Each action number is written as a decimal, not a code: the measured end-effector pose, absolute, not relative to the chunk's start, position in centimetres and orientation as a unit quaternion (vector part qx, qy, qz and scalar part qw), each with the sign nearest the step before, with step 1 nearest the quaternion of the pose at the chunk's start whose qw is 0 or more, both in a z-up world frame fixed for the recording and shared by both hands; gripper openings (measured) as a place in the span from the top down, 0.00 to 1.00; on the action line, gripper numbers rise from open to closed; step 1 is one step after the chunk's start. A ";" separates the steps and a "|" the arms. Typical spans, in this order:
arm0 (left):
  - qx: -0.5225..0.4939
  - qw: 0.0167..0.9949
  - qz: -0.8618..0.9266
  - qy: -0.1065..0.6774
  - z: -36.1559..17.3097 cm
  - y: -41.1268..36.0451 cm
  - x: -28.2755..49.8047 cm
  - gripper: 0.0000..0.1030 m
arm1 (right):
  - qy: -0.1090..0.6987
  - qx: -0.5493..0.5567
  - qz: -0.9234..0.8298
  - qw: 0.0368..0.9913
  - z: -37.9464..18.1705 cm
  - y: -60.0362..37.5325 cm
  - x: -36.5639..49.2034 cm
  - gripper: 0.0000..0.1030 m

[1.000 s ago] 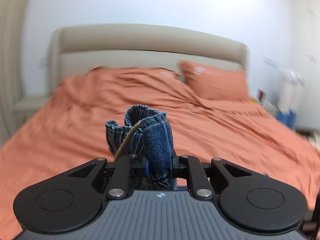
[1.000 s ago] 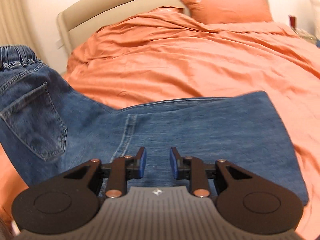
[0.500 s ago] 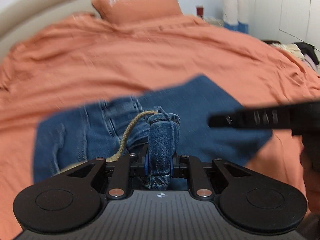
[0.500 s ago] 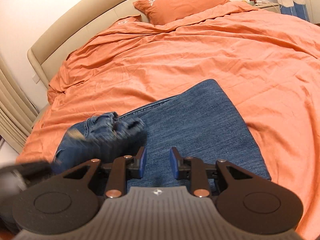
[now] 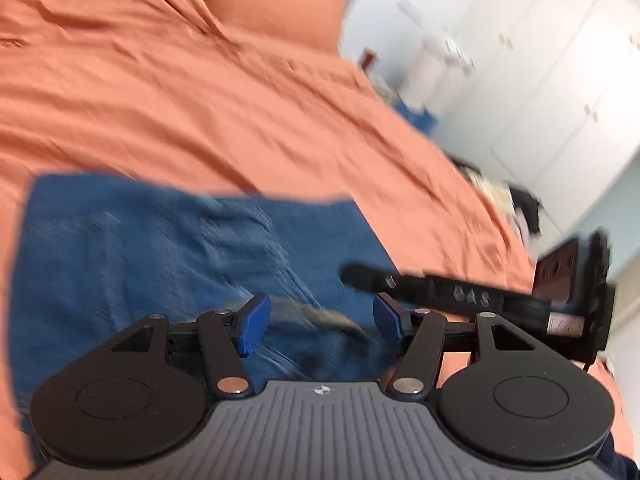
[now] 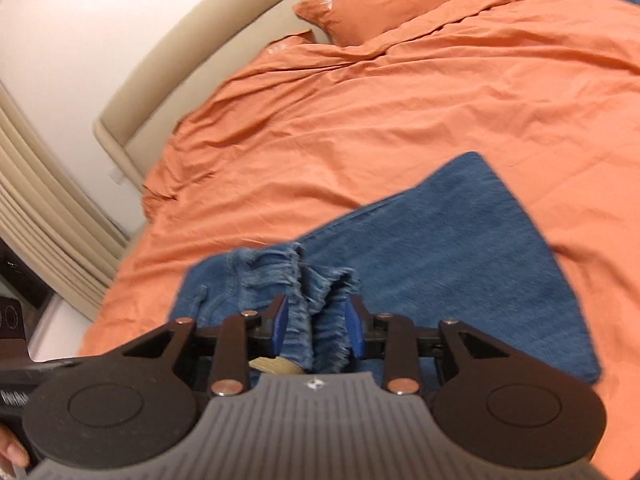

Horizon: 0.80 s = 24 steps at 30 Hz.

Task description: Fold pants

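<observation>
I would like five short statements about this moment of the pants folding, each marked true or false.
1. The left hand-held gripper is open. True.
2. The jeans lie on a white sheet. False: the bed cover is orange.
3. The right hand-held gripper has the bunched waistband between its pads. True.
4. No pillow is on the bed. False: an orange pillow lies near the headboard.
5. The jeans hang in the air. False: they rest on the bed.
</observation>
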State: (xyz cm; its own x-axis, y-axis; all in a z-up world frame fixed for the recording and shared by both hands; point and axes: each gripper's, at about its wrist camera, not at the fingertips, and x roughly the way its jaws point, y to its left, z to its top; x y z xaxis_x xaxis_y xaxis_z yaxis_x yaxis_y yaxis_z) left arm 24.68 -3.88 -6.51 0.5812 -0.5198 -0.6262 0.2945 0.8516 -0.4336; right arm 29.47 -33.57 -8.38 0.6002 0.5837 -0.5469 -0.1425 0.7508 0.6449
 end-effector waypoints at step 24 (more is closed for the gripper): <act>-0.170 0.913 -0.021 0.370 -9.6 6.0 28.8 0.37 | 0.417 0.213 0.211 0.858 -10.4 -25.3 34.7 0.74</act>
